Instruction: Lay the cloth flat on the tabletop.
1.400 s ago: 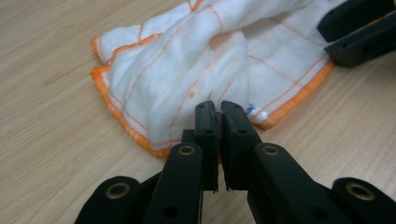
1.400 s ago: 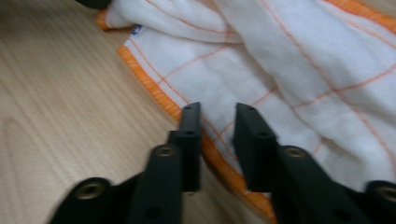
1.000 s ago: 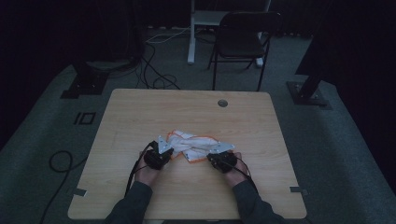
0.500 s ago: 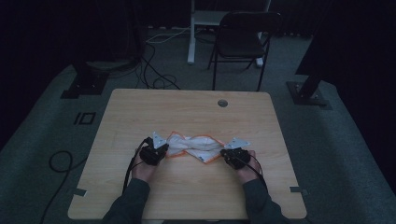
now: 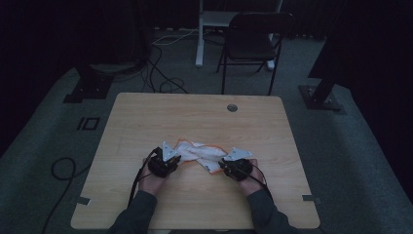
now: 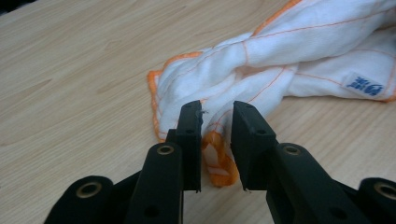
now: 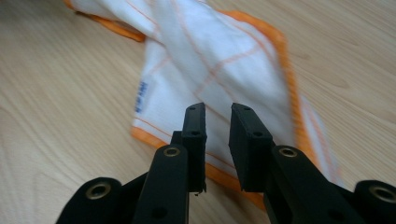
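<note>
The cloth (image 5: 200, 153) lies twisted into a loose rope across the middle of the worktop (image 5: 146, 122), its long axis running side to side between the two hands, one end at each. The left gripper (image 6: 215, 122) sits at the left end: its fingers (image 6: 191, 140) have just been opening and now stand a little apart, an orange-hemmed corner lying loose in the gap, not pinched. The right gripper (image 7: 217, 125) has likewise just been parting its fingers (image 7: 195, 140) over the right-hand corner, which lies flat beneath them, released. Neither hand is nearer; each has its own end. The cloth is white with thin orange grid lines, a bright orange hem and a small blue label, bunched and wrung at the centre.
</note>
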Demonstrator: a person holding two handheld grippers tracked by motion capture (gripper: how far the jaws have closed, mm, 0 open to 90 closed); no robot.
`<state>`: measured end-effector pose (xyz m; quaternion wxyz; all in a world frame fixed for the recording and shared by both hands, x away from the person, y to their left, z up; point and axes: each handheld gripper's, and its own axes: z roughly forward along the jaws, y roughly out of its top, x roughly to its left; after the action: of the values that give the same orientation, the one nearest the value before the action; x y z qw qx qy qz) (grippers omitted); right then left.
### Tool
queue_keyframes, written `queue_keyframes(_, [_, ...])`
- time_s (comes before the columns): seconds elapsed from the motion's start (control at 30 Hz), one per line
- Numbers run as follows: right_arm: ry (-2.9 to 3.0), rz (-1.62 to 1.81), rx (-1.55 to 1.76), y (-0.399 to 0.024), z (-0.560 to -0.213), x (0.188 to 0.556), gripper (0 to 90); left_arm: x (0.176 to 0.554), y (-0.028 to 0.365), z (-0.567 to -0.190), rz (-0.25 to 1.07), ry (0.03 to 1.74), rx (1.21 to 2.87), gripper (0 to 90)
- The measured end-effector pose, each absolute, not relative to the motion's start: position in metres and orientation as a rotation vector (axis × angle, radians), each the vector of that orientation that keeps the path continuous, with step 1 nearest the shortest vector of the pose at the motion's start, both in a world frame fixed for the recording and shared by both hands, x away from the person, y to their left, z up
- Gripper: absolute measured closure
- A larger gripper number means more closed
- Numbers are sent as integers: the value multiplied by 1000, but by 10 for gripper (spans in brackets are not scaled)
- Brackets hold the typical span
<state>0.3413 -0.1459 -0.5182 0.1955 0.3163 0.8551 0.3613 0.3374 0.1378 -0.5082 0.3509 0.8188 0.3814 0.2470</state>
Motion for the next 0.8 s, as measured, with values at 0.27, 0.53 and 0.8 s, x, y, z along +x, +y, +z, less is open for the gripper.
queue_keyframes(0.27, [2428,1035,848,-131,-521,338,751,325,141,-509,622,983,2107,710])
queue_keyframes(0.53, [2445,1046,832,-122,-523,336,744,316,147,-514,601,996,2108,671])
queue_keyframes(0.8, [2448,1040,817,-116,-525,334,694,313,145,-525,565,1010,2140,648])
